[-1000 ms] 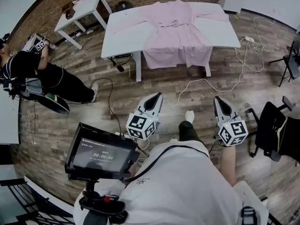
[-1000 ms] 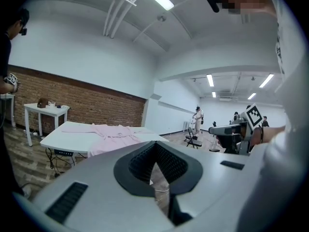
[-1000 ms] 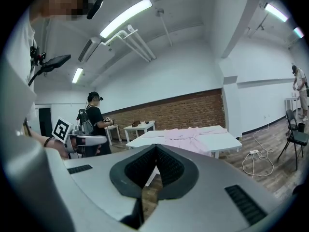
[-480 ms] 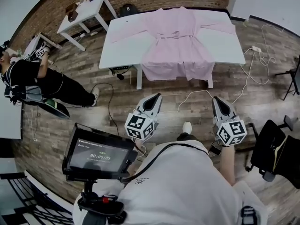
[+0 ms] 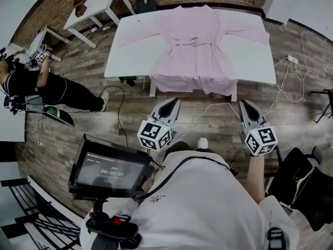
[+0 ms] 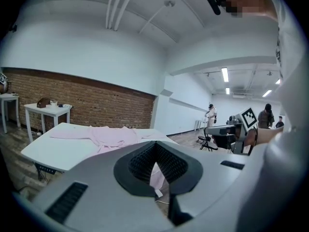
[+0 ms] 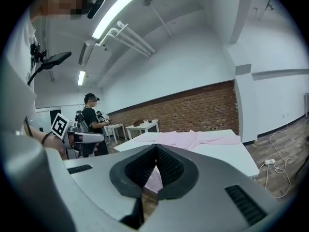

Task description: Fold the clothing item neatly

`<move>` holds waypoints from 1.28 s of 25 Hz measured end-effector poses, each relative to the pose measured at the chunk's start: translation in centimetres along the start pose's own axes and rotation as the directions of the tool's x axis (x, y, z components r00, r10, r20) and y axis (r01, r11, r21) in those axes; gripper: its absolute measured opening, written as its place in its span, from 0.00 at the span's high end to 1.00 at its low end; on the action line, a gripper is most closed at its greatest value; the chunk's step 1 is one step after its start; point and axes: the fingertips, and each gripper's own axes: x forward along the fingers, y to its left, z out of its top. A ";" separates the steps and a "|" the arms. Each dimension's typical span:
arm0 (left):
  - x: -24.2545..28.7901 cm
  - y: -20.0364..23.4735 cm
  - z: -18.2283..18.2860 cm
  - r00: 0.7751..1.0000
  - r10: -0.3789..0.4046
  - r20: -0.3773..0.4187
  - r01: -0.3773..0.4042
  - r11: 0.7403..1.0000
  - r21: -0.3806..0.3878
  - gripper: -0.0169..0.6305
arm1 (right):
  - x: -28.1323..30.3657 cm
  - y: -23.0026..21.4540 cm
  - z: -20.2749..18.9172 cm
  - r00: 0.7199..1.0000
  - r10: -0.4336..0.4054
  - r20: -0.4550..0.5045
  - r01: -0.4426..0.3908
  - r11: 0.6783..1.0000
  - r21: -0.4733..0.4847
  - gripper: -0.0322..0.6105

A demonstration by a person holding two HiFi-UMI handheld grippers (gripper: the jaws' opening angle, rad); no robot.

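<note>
The black screen (image 5: 112, 169) shows a timer reading 00:00:05; the small print along its top edge is illegible.

Robe (image 5: 193, 40) atop the table (image 5: 132, 51); smaller table (image 5: 96, 4) behind, at its left.

The head camera looks steeply down from above the person (image 5: 203, 202); the white table (image 5: 130, 62) lies well off at 12 o'clock. The left gripper view and the right gripper view sit low behind their own jaws, facing nearly level across the room toward that table. All three views share the table and the pink robe (image 5: 193, 61) on it.
</note>
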 end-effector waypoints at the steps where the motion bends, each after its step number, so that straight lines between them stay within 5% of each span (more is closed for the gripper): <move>1: 0.4 0.0 0.1 1.000 0.005 -0.002 -0.005 1.000 -0.002 0.97 | 0.5 -0.4 0.1 1.000 0.008 -0.004 -0.008 1.000 0.000 0.95; 11: 2.6 1.8 2.1 0.998 0.066 0.015 -0.066 0.997 -0.030 0.97 | 3.1 -0.8 0.4 0.997 0.072 -0.002 -0.072 0.997 0.015 0.95; 18: 5.0 3.3 2.3 0.999 0.037 -0.006 -0.036 0.999 0.031 0.97 | 4.9 -2.5 0.9 0.999 0.043 0.000 -0.043 0.999 0.015 0.95; 25: 9.9 9.0 3.0 1.000 0.003 -0.014 -0.004 0.999 -0.048 0.97 | 11.2 -4.8 1.8 0.999 0.001 -0.036 0.000 1.000 0.019 0.95; 32: 14.8 15.7 5.5 0.998 -0.063 -0.030 0.062 0.998 -0.023 0.97 | 18.5 -5.8 4.7 0.998 -0.058 -0.021 0.058 0.998 0.018 0.95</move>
